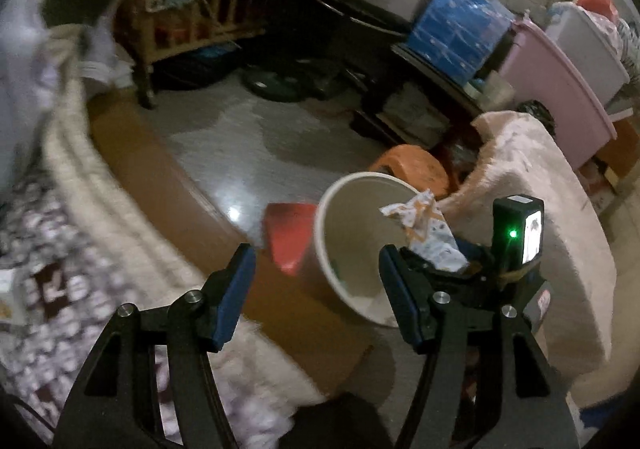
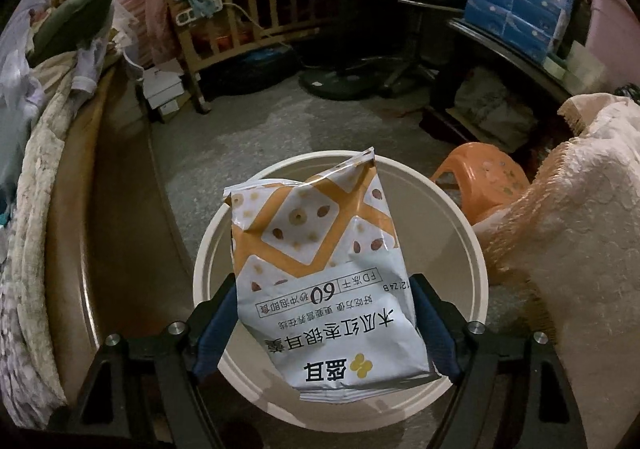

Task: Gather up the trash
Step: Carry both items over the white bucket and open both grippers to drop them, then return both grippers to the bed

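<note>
1. Your right hand-held gripper (image 2: pixel 324 325) sits directly above the cream bin (image 2: pixel 468 233), angled down into its mouth.
2. The snack packet (image 2: pixel 320 249), white with orange bands and printed text, lies between its blue pads (image 2: pixel 212 333). The jaws stand wide, and whether the pads press on the packet's edges cannot be told.
3. In the left wrist view, the same packet (image 1: pixel 428 233) pokes up over the bin's (image 1: pixel 352 233) far rim, with the right hand-held gripper's body and a green light just beside it.
4. Your left hand-held gripper (image 1: pixel 316 289) has its jaws apart with nothing between them; it hangs over the brown bed edge (image 1: pixel 168 185), just beside the bin.
5. A red object (image 1: pixel 288 237) lies on the floor against the bin's left side; it is blurred.
6. An orange plastic stool (image 2: pixel 484 181) stands behind the bin, and a pink fleece blanket (image 2: pixel 580 209) drapes to its right.
7. A wooden crib (image 2: pixel 248 9) stands well apart at the back.
</note>
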`<action>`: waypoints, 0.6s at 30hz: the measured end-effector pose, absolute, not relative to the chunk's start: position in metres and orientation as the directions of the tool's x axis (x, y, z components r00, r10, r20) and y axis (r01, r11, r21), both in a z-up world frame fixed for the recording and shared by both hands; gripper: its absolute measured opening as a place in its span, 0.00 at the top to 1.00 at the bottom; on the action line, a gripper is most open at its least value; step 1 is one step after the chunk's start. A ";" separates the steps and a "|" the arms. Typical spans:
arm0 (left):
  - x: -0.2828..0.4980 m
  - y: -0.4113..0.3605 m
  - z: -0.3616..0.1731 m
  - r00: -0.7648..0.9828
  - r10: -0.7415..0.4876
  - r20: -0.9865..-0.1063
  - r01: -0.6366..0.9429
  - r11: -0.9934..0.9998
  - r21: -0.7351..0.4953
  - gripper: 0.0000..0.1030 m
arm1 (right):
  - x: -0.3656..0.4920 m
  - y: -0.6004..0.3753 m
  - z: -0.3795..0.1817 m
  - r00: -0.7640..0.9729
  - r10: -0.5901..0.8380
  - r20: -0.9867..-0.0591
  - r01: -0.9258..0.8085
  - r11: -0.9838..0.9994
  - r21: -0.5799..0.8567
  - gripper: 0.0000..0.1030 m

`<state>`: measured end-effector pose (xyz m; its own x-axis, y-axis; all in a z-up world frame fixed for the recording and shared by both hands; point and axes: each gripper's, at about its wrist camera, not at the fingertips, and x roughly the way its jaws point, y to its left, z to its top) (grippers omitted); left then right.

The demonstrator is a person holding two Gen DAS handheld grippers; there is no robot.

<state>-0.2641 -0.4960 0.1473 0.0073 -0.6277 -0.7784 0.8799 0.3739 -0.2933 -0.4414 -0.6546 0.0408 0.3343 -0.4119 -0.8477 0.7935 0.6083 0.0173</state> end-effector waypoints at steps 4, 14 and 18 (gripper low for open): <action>-0.247 -0.463 0.151 0.059 -0.633 -0.772 0.862 0.422 -0.280 0.39 | -0.437 -0.651 0.042 0.344 -0.402 -0.849 0.791 0.610 0.031 0.20; -0.209 -0.375 0.164 0.185 -0.628 -0.756 0.810 0.533 -0.245 0.39 | -0.420 -0.631 0.060 0.373 -0.397 -0.838 0.767 0.640 0.038 0.19; -0.192 -0.335 0.168 0.287 -0.592 -0.753 0.771 0.609 -0.185 0.39 | -0.395 -0.600 0.072 0.406 -0.380 -0.831 0.711 0.703 0.026 0.19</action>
<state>-0.1917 -0.3347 0.1675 0.2870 -0.5920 -0.7531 0.7710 0.6093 -0.1852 -0.3947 -0.5999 0.0716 0.4057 -0.3800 -0.8313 0.7110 0.7027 0.0257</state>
